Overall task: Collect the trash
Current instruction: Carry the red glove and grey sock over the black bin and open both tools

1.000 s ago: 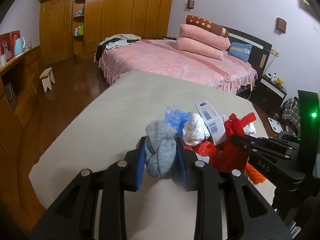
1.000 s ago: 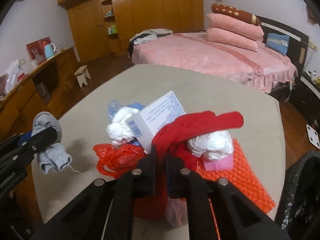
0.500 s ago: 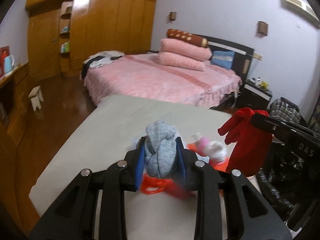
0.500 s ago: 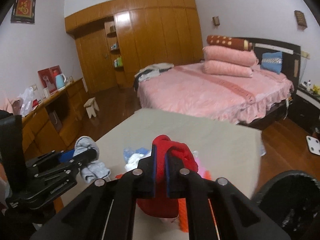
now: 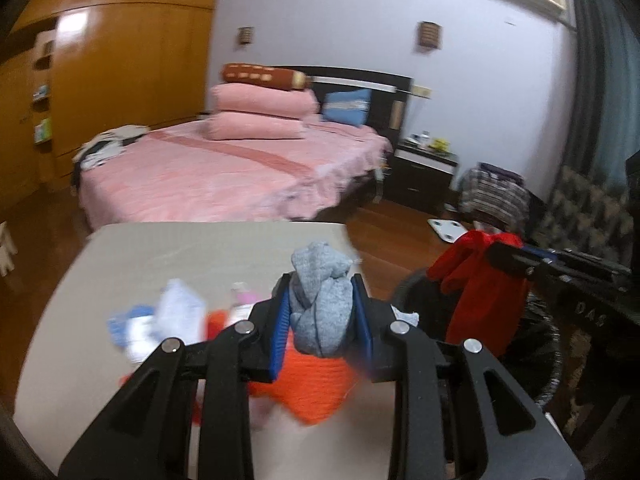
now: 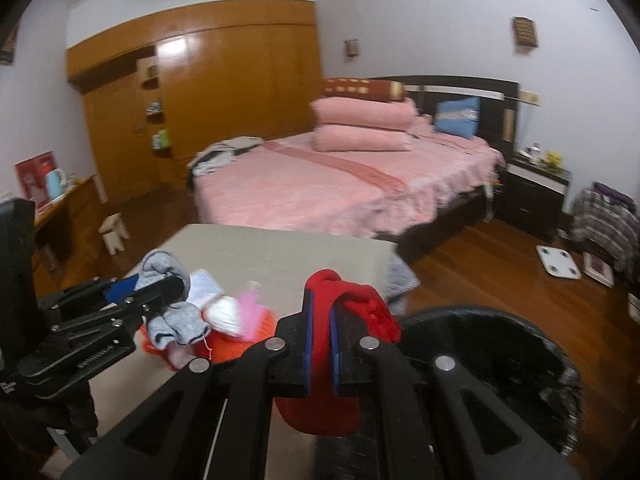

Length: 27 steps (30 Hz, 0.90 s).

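Note:
My left gripper [image 5: 322, 316] is shut on a grey sock [image 5: 320, 304] and holds it above the beige table [image 5: 208, 252], over an orange mesh pad [image 5: 316, 384]. My right gripper [image 6: 320, 320] is shut on a red cloth [image 6: 352, 304] that hangs at the rim of a black trash bag [image 6: 500, 356] right of the table. The red cloth [image 5: 476, 284] and right gripper [image 5: 500, 250] also show in the left wrist view, the grey sock [image 6: 172, 320] and left gripper [image 6: 176, 284] in the right wrist view. White, blue and pink trash [image 5: 160, 320] lies on the table.
A pink bed [image 6: 340, 184] stands beyond the table, with a dark nightstand [image 6: 536, 192] to its right. A white scale [image 6: 558, 262] lies on the wood floor. A wooden wardrobe [image 6: 200, 100] and a small stool [image 6: 114, 234] are at the left.
Both grippers have swung to the right with their loads, away from the trash pile. The red cloth has come to the black bag. The grey sock has moved over the orange pad.

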Each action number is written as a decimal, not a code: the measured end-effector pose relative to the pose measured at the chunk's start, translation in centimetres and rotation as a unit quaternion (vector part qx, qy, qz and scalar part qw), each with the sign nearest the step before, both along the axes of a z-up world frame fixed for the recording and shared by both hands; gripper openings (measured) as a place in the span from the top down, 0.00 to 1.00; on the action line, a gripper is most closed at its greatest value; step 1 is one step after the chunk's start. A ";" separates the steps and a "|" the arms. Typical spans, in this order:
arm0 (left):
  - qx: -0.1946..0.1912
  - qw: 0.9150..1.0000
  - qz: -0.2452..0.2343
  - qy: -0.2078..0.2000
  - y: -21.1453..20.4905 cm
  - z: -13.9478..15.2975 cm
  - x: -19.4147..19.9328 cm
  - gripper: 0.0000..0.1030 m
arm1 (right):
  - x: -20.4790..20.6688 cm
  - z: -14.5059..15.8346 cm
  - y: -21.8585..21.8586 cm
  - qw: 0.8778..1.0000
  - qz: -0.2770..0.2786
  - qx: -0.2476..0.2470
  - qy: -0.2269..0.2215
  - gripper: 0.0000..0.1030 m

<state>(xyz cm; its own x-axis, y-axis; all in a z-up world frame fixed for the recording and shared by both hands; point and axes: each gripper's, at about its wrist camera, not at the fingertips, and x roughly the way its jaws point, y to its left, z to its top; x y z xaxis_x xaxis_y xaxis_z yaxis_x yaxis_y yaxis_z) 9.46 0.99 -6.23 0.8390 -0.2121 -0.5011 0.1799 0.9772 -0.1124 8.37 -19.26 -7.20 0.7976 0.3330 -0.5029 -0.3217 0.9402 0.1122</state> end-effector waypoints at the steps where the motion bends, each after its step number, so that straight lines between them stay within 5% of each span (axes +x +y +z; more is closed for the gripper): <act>1: 0.000 1.000 -0.009 0.001 -0.8 -0.2 0.2 0.73 | 0.1 -0.3 -1.1 1.000 -0.011 -0.002 0.004 0.93; 12: -0.010 0.994 -0.104 0.011 -10.8 -2.6 4.6 0.72 | 0.7 -3.3 -8.2 0.996 -0.077 -0.023 0.037 0.91; 14: -0.015 0.993 -0.117 0.019 -11.9 -3.0 5.5 0.65 | 0.8 -4.0 -9.1 0.995 -0.083 -0.032 0.050 0.88; 16: -0.019 0.992 -0.124 0.022 -12.6 -3.4 5.6 0.46 | 0.9 -5.1 -10.1 0.991 -0.099 -0.047 0.072 0.78; 18: -0.021 0.991 -0.126 0.027 -13.0 -3.9 5.8 0.38 | 1.0 -6.0 -11.1 0.989 -0.103 -0.044 0.097 0.66; 27: -0.012 0.994 -0.107 0.037 -12.0 -4.8 5.5 0.34 | 0.1 -7.7 -12.3 0.983 -0.123 -0.038 0.127 0.62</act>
